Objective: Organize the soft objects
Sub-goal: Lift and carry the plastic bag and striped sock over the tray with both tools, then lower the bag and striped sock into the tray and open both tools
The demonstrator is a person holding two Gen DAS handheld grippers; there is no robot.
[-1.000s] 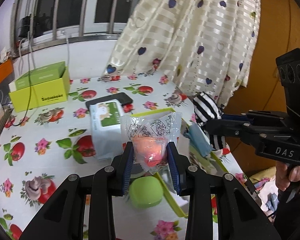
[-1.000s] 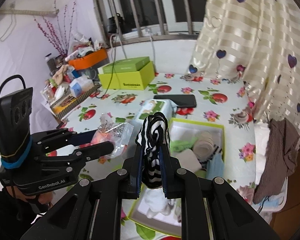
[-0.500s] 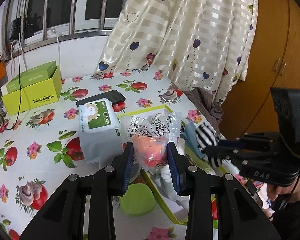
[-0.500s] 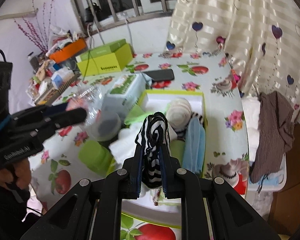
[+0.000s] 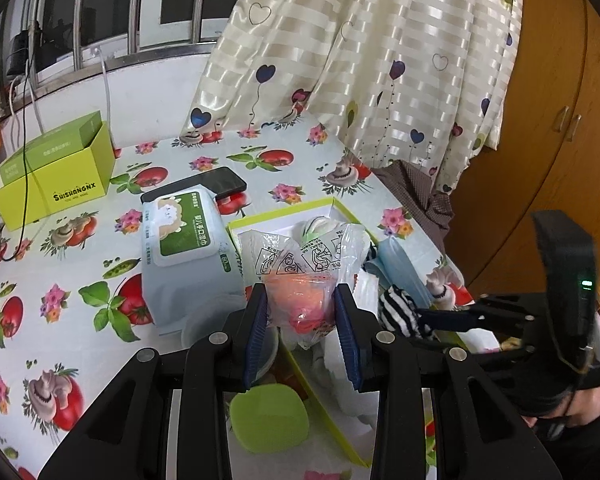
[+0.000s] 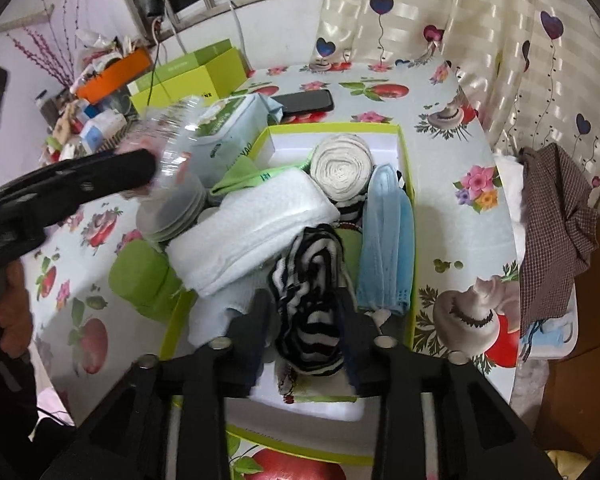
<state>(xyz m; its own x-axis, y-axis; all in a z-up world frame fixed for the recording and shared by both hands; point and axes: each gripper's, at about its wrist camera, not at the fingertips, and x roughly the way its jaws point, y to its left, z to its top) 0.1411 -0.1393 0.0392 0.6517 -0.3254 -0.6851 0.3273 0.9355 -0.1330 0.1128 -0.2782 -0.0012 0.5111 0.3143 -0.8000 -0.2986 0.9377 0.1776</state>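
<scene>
A lime-edged white box (image 6: pixel 404 152) on the flowered tablecloth holds a white towel (image 6: pixel 256 228), a rolled cream cloth (image 6: pixel 342 168) and blue face masks (image 6: pixel 388 240). My right gripper (image 6: pixel 302 320) is low inside the box. Its jaws are opening, and a black-and-white striped sock (image 6: pixel 308 300) sits loosely between them on the box's contents. My left gripper (image 5: pixel 300 300) is shut on a clear plastic bag (image 5: pixel 304 256) with something orange-pink inside, held just above the box's near-left corner. The left wrist view shows the right gripper (image 5: pixel 420 316) with the striped sock (image 5: pixel 396 308) at its tips.
Left of the box lie a wet-wipes pack (image 5: pixel 184 240), a black phone (image 5: pixel 216 184), a green carton (image 5: pixel 56 176), a small green lid (image 5: pixel 270 416) and stacked clear plastic lids (image 6: pixel 172 212). A brown checked cloth (image 6: pixel 552 220) hangs off the right edge. Clutter fills the far left.
My right gripper came down into the box with the striped sock, and its jaws parted around it. My left gripper drifted slightly toward the box, still gripping the bag.
</scene>
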